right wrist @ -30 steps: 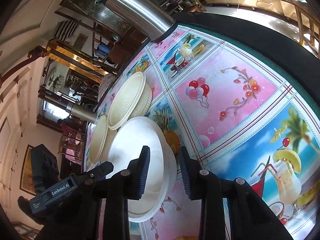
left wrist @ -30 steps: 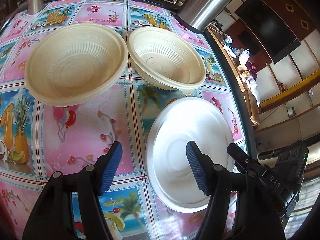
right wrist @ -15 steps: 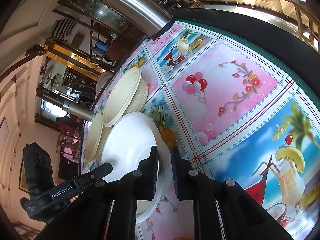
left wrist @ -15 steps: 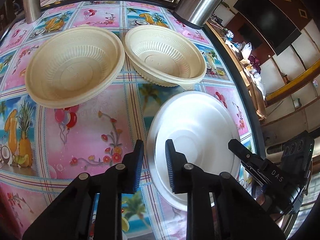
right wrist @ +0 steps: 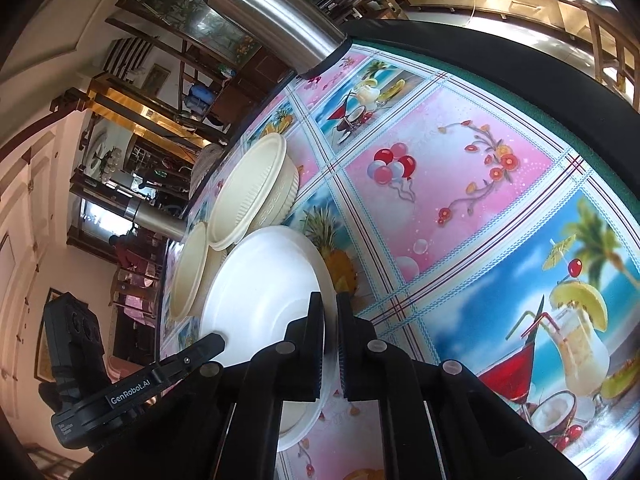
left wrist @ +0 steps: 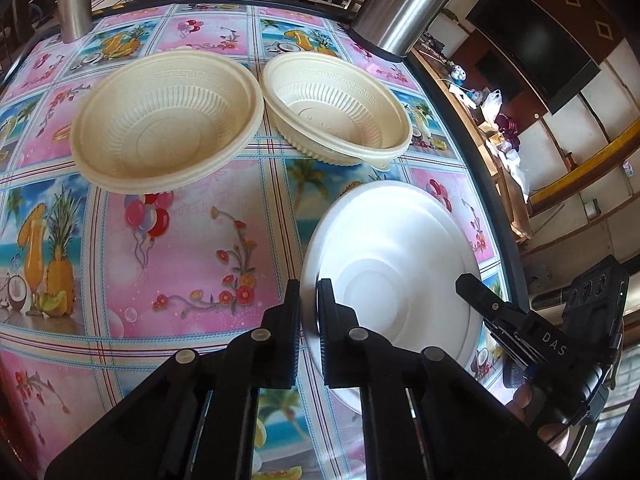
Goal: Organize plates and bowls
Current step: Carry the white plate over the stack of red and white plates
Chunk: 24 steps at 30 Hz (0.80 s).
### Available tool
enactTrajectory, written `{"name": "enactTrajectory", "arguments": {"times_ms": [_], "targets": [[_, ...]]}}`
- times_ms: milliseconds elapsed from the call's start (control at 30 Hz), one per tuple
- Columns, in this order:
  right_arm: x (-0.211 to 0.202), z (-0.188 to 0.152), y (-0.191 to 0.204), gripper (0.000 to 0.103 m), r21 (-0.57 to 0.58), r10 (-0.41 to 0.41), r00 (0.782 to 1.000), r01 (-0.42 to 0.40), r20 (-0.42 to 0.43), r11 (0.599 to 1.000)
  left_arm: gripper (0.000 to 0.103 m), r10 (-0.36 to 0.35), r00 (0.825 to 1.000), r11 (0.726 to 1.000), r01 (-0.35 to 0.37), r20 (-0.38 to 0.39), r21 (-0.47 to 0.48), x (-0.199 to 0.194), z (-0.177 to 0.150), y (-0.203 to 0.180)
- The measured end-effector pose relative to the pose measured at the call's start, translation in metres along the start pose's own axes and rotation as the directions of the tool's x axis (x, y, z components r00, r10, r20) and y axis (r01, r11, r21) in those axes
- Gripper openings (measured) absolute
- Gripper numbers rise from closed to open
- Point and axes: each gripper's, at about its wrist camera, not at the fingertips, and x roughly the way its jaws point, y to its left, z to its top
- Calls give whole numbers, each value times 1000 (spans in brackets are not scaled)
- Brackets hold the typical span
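Observation:
A white foam plate lies on the patterned tablecloth near the table's right edge. My left gripper is shut on its left rim. My right gripper is shut on the opposite rim of the same plate, and it also shows in the left wrist view. Two cream ribbed bowls stand beyond the plate, one on the left and one on the right, rims nearly touching. They also show in the right wrist view.
A tall steel flask stands behind the right bowl near the table edge. A second steel flask stands at the far left. The black table rim curves along the right, with room furniture beyond.
Both grippers have closed from open onto the white plate's opposite rims. The left gripper has shifted right onto the rim.

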Motion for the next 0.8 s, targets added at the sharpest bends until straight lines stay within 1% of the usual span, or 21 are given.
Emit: {"name": "enactTrajectory", "arguments": {"times_ms": [133, 267, 400, 533, 633, 700, 800], "targets": [[0, -11, 12, 7, -12, 15, 1000, -15, -5, 1000, 6, 3, 1000, 1000, -2, 19, -24, -18, -9, 16], [-1, -26, 34, 7, -40, 33, 999, -34, -18, 999, 6, 6, 999, 998, -4, 52, -56, -44, -22, 38], [-2, -42, 68, 7, -97, 53, 998, -55, -31, 994, 6, 34, 993, 996, -25, 113, -83, -80, -40, 63], [-3, -64, 111, 6, -169, 77, 996, -85, -51, 982, 6, 60, 982, 992, -39, 177, -119, -123, -62, 96], [1, -85, 145, 6, -216, 103, 991, -118, -83, 969, 7, 97, 973, 987, -67, 211, -144, -157, -79, 126], [6, -102, 169, 6, -246, 125, 986, -149, -111, 958, 7, 128, 968, 983, -95, 216, -155, -178, -90, 147], [15, -131, 210, 6, -301, 144, 977, -186, -155, 935, 8, 197, 958, 973, -165, 206, -164, -206, -107, 178]]}}
